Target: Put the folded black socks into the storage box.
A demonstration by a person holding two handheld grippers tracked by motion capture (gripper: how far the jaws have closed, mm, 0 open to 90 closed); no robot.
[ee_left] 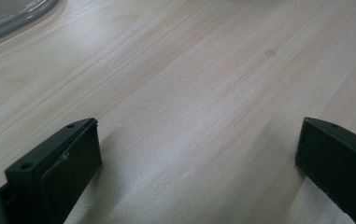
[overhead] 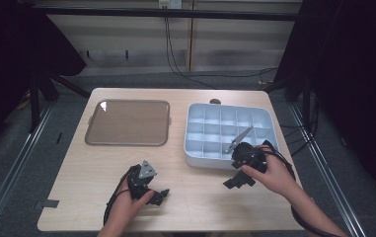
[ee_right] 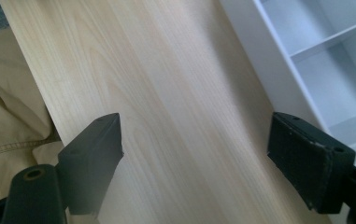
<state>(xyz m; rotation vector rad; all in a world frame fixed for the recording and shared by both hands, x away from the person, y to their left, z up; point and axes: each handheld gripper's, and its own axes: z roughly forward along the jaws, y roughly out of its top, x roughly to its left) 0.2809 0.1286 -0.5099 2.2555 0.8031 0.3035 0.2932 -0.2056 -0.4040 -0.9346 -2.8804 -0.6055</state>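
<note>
Both mine spread, empty: left hand-held gripper [overhead: 152, 194] idles at six o'clock on surface [overhead: 195, 197]; right hand-held gripper [overhead: 237, 180] waits beside divided tray [overhead: 195, 157], likely staged for it.

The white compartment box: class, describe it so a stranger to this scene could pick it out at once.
Start at the wooden table and go to its right half. There sits the white compartment box, a grid of small open cells, just beyond the right claw. Unlike the flat, brownish clear tray to its left, it is white, deep and divided.
</note>
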